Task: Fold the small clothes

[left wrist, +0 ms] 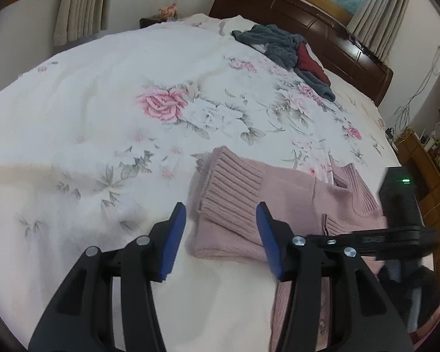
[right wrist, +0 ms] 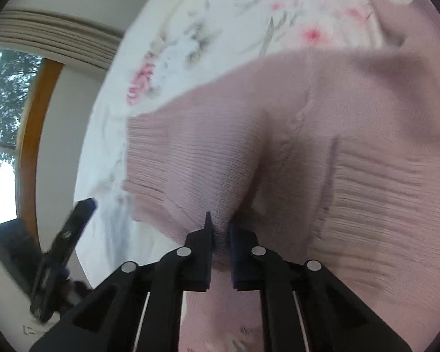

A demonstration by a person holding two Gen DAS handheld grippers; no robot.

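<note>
One pink knit sweater (left wrist: pixel 249 202), partly folded, on the near right part of the floral bedspread (left wrist: pixel 102 94); ribbed cuffs and hem uppermost, long axis running roughly left to right across the left wrist view. Right gripper (right wrist: pixel 220 231) clamped on a pinch of the knit, fabric bunched between the nearly closed jaws and rising toward them in a soft ridge; right wrist view motion-blurred, so the exact part held, sleeve or body edge, cannot be told. Left gripper (left wrist: pixel 220 234) spread wide and empty, poised just above the near left edge of the sweater, ribbed cuff directly ahead between its fingers. Pivotal relation, as a judgement: garment straight ahead of the left tongs and a little to their right, already in the grip of the right tongs, so the right side nearer and carrying the fold, the left free to pin or catch the opposite edge. Farther off, near the dark wooden headboard (left wrist: pixel 322 29), a grey and dark red heap of clothes (left wrist: pixel 287 50), well apart from the sweater. Curtains (left wrist: pixel 82 3) and a window beyond.
</note>
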